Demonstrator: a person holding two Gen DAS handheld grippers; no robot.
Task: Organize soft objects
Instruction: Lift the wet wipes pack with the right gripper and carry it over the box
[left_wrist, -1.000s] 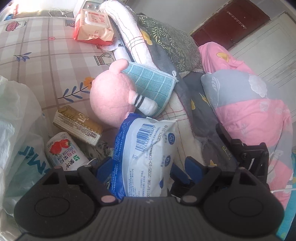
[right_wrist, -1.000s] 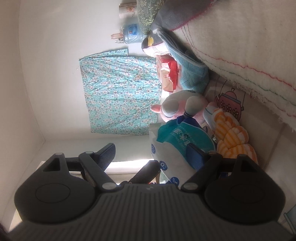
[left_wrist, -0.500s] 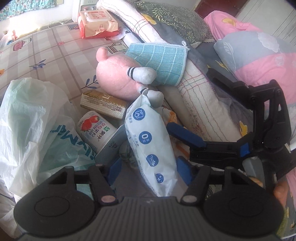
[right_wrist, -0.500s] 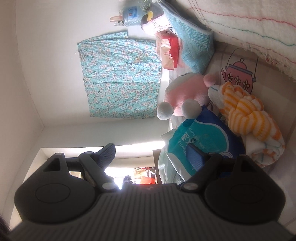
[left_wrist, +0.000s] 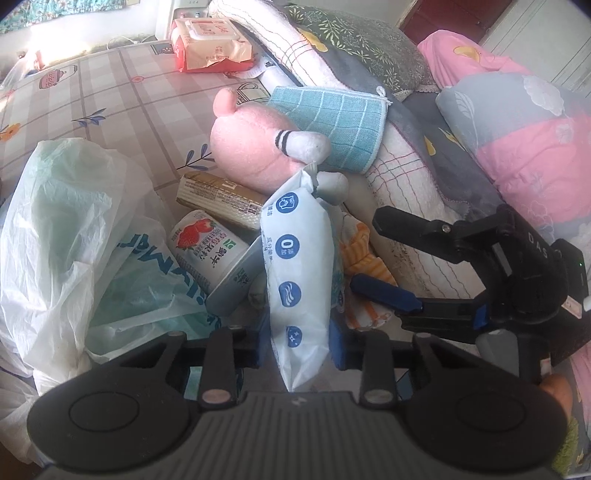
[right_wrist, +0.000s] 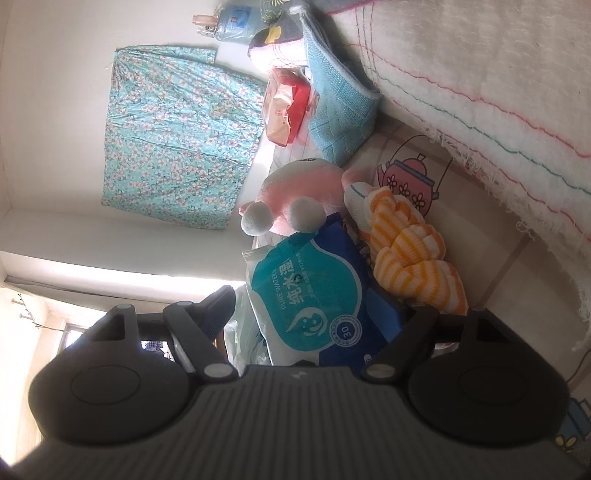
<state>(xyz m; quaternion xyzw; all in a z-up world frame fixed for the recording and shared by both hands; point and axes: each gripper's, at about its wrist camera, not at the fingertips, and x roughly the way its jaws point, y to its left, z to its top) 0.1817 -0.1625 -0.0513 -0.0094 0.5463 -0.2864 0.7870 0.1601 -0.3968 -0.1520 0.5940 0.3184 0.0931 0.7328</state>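
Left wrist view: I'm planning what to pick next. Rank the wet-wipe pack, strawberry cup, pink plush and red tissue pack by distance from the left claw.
1. Blue-white wet-wipe pack, between the closing jaws.
2. Strawberry-print cup, left.
3. Pink plush toy, beyond.
4. Red tissue pack, far top.

Strawberry cup (left_wrist: 207, 254), biscuit pack (left_wrist: 221, 201)

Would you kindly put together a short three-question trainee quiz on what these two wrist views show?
1. True or false: the wet-wipes pack stands on edge between the left gripper fingers.
2. Which lies beside the pink plush toy: (a) a glass bottle, (b) a teal checked cloth, (c) a shoe?
3. What fruit is printed on the drink can?

Key: 1 true, and the fingers are closing on it; 2 b; 3 strawberry.
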